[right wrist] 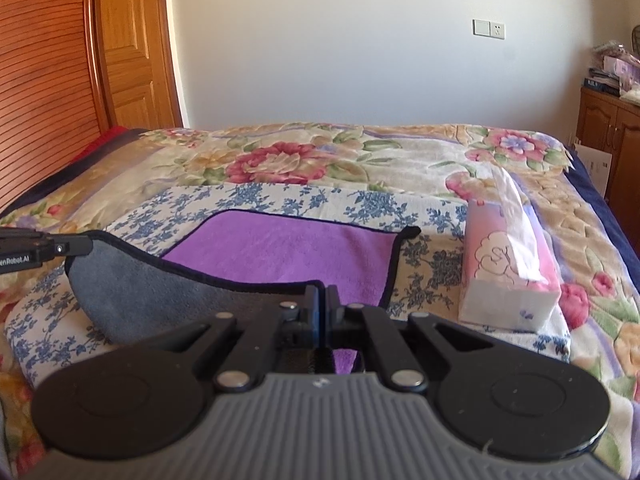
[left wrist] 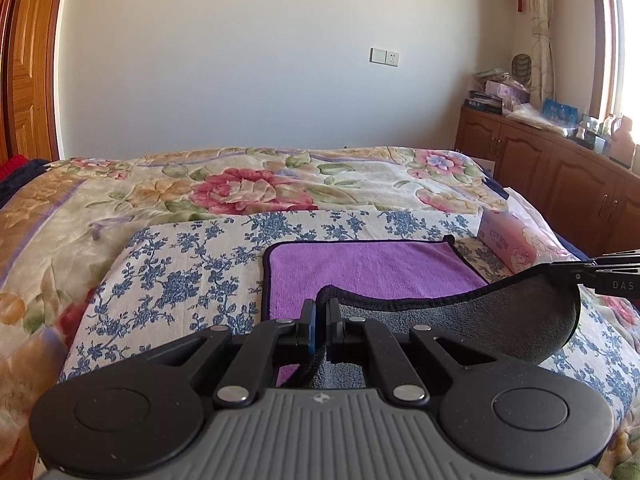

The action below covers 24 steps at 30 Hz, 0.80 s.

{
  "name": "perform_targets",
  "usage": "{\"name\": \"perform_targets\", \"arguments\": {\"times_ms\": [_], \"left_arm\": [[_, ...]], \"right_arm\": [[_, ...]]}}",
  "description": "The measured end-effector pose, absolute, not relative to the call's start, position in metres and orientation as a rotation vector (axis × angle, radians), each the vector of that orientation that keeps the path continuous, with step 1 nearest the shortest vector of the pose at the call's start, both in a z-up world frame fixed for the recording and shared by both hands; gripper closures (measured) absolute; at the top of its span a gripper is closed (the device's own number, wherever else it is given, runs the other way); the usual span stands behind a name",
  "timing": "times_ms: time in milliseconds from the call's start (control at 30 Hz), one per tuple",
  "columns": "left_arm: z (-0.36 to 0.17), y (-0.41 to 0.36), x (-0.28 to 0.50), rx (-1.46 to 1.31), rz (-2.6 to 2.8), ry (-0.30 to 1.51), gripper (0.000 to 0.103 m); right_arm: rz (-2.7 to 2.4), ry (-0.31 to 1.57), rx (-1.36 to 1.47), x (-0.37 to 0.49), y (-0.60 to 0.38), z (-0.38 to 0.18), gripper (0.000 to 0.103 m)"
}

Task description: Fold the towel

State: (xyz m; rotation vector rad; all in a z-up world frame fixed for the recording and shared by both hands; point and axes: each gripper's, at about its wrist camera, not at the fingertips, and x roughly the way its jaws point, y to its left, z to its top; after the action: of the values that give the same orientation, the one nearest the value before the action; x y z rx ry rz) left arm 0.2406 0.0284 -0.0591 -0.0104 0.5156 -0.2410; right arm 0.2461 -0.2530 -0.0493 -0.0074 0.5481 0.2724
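Note:
A towel, purple on top [left wrist: 368, 268] and grey underneath with a dark hem, lies on a blue-flowered cloth on the bed; it also shows in the right wrist view [right wrist: 280, 248]. My left gripper [left wrist: 321, 308] is shut on the towel's near left corner. My right gripper [right wrist: 325, 296] is shut on the near right corner. Both corners are lifted, so the near edge hangs between them with the grey underside [left wrist: 516, 320] showing. The right gripper shows at the left wrist view's right edge [left wrist: 576, 274]; the left gripper shows at the right wrist view's left edge [right wrist: 76, 247].
A pink tissue pack [right wrist: 508, 264] lies on the bed right of the towel, also in the left wrist view [left wrist: 516, 244]. A floral blanket [left wrist: 240, 184] covers the far bed. A wooden headboard [right wrist: 44, 92] stands left, wooden cabinets [left wrist: 560, 168] right.

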Motion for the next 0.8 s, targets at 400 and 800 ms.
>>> {"name": "perform_targets", "arguments": {"times_ms": [400,800], "left_arm": [[-0.054,0.022,0.255,0.009,-0.241,0.504,0.098],[-0.061,0.015,0.282,-0.006,-0.235,0.508,0.098]], "right_arm": [[0.281,0.509,-0.053,0.26,-0.249,-0.042,0.1],[0.284,0.476,-0.098,0.279,-0.251,-0.043,0.1]]}}
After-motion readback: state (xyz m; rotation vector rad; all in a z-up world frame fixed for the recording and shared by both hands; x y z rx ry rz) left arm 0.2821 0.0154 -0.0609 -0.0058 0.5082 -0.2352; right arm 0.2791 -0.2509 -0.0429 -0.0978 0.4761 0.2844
